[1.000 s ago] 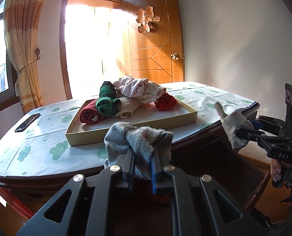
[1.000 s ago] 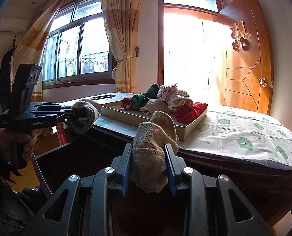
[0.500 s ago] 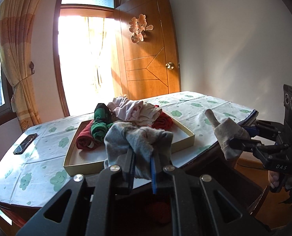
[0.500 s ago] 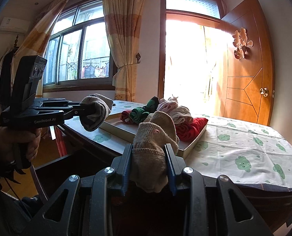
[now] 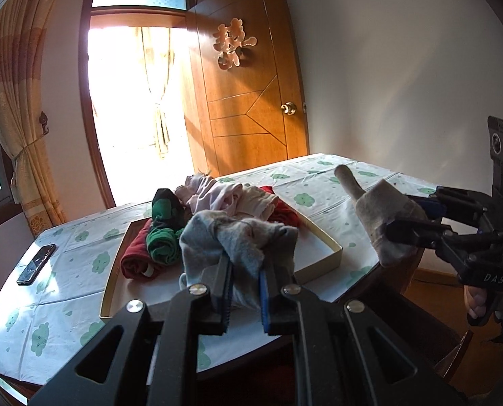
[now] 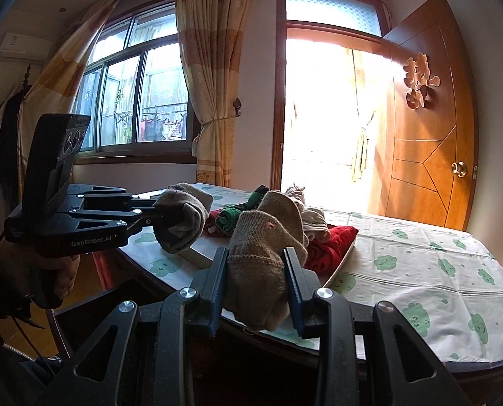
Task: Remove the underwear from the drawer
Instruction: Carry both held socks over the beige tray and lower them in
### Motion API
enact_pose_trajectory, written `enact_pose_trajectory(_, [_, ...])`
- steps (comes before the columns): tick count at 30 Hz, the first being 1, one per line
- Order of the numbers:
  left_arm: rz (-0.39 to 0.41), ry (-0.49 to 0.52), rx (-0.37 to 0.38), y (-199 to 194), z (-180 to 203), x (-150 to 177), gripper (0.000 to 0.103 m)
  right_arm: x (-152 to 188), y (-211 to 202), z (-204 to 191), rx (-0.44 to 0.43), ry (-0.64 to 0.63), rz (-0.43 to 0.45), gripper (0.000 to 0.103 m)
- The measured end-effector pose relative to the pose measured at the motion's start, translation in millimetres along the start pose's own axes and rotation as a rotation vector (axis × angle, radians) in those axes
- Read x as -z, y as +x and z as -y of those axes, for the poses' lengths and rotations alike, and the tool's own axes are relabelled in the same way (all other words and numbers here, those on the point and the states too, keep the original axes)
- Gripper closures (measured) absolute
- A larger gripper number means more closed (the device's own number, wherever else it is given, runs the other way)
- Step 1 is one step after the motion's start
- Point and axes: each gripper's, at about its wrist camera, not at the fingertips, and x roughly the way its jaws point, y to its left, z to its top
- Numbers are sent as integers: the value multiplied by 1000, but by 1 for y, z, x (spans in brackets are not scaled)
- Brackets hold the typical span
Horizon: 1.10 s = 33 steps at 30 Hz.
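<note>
My left gripper (image 5: 244, 301) is shut on a grey sock (image 5: 237, 240); it also shows in the right wrist view (image 6: 180, 226), held in the air over the table's near edge. My right gripper (image 6: 256, 297) is shut on a beige sock (image 6: 265, 240), which also shows in the left wrist view (image 5: 383, 220). A shallow cream tray (image 5: 322, 260) on the table holds a pile of rolled underwear (image 5: 224, 196): dark red, green, pink, cream and red pieces. Both grippers are in front of the tray, above the table edge.
The table (image 5: 319, 182) has a white cloth with green cloud prints. A black phone (image 5: 36, 264) lies at its left. A wooden door (image 5: 248, 101), a bright doorway and curtains stand behind. A window (image 6: 139, 101) is at the left in the right wrist view.
Both grippers have risen and moved forward toward the table with their socks still held; the tray and table top now show from higher up.
</note>
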Motion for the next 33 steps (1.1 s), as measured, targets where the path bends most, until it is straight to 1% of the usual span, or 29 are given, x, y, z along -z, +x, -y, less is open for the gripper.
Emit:
enact_pose_trajectory(9, [-10, 13, 0, 15, 1, -11, 92, -12, 13, 4, -8, 6, -7, 68])
enact_pose_trajectory(17, [-24, 17, 6, 31, 0, -22, 92, -21, 35, 15, -10, 48, -22, 68])
enact_pose_trajectory(33, [-77, 16, 11, 64, -2, -29, 92, -30, 57, 31, -2, 87, -43, 68])
